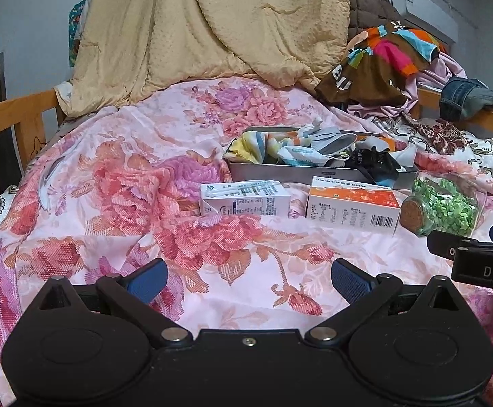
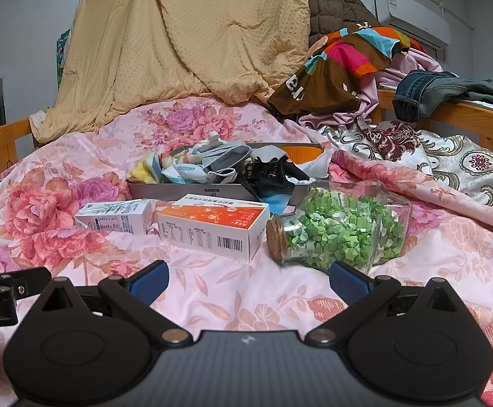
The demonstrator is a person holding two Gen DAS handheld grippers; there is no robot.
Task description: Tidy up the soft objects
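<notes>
A grey tray (image 1: 280, 171) (image 2: 185, 191) sits on the floral bedspread, filled with soft items: a striped cloth (image 1: 250, 147) (image 2: 151, 168), face masks (image 1: 331, 140) (image 2: 222, 157) and a black cloth (image 1: 378, 164) (image 2: 270, 178) hanging over its front rim. In front of the tray lie a white carton (image 1: 244, 199) (image 2: 114, 218), an orange-and-white box (image 1: 353, 205) (image 2: 212, 227) and a corked glass jar of green paper stars (image 1: 443, 205) (image 2: 338, 232). My left gripper (image 1: 249, 281) is open, empty, short of the carton. My right gripper (image 2: 249, 281) is open, empty, just before the jar and box.
A yellow blanket (image 1: 209, 27) hangs at the bed's far end. Heaped clothes (image 1: 385, 57) (image 2: 348, 57) and jeans (image 2: 429, 93) lie at the back right over a wooden rail (image 2: 456, 115). Another rail (image 1: 12, 115) bounds the left side. A patterned quilt (image 2: 450, 162) lies right.
</notes>
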